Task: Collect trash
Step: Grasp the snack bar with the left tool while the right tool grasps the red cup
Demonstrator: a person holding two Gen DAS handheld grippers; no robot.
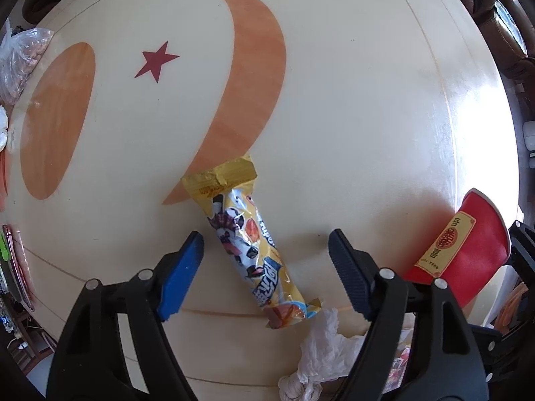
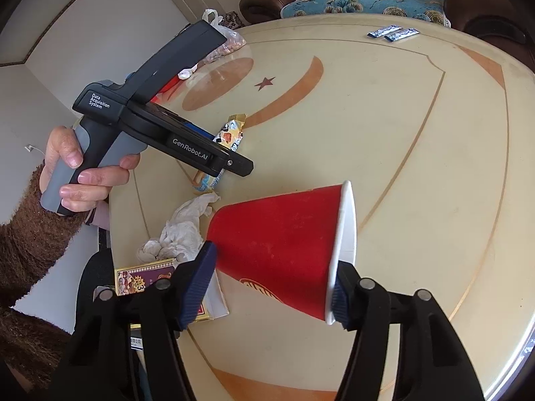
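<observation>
Left gripper (image 1: pixel 265 269) is pointing down over the cream counter (image 1: pixel 351 117), jaws apart, straddling the yellow snack wrapper (image 1: pixel 247 247) lying flat; pads not touching it. Right gripper (image 2: pixel 271 284) is clamping on the red paper cup (image 2: pixel 284 244), tipped on its side, one finger at the base, one at the rim. Crumpled tissue (image 2: pixel 182 230) is lying just beside the cup.

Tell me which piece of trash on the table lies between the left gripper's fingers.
The yellow snack wrapper. The white tissue lies nearer the camera, and the red paper cup sits in the right gripper.
</observation>
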